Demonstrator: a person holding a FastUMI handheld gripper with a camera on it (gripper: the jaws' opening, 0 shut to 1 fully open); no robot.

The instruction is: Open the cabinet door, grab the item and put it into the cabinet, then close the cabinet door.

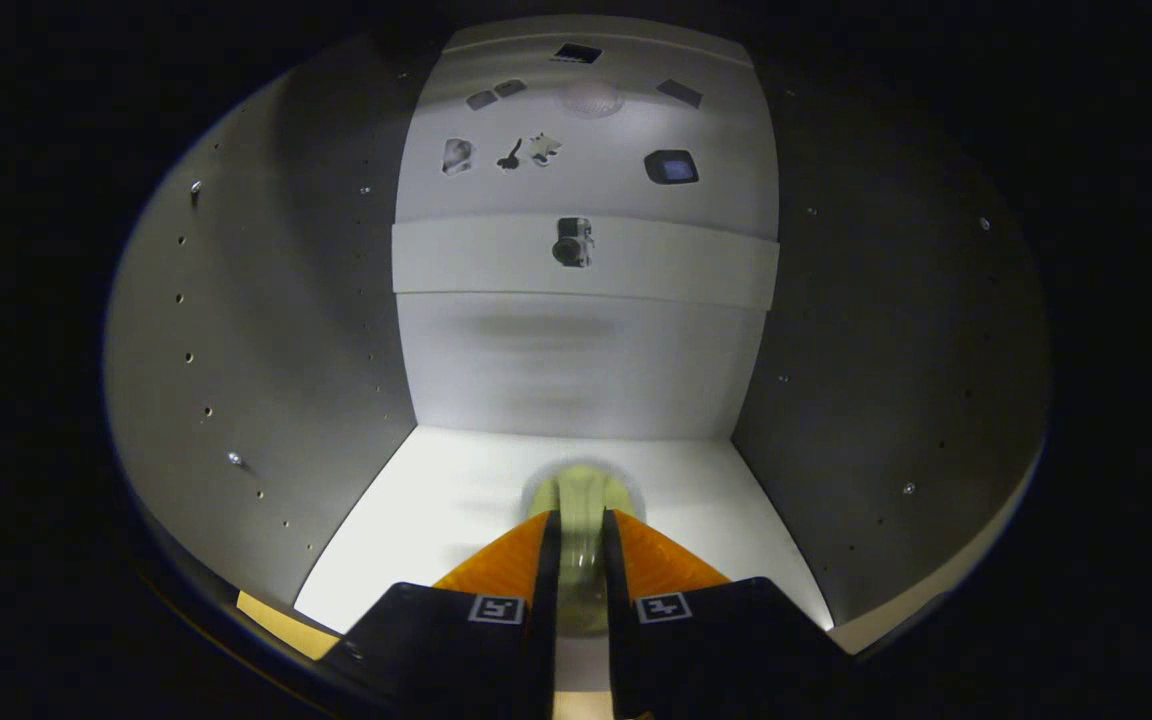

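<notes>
I am looking straight into the white cabinet (576, 360), with my gripper (581, 525) reaching over its floor (436, 510). A pale yellow-green, rounded, translucent item (582, 500) sits between my two fingers, and both fingers press on its sides. The item's lower part rests close to or on the cabinet floor; I cannot tell which. Its far end pokes out just beyond my fingertips. The cabinet's back wall (576, 370) stands a short way beyond the item.
Grey side walls (266, 350) with rows of small peg holes close in on the left and right. A white shelf edge (496, 258) crosses the back above. A tan strip (276, 622) lies at the cabinet's front left corner.
</notes>
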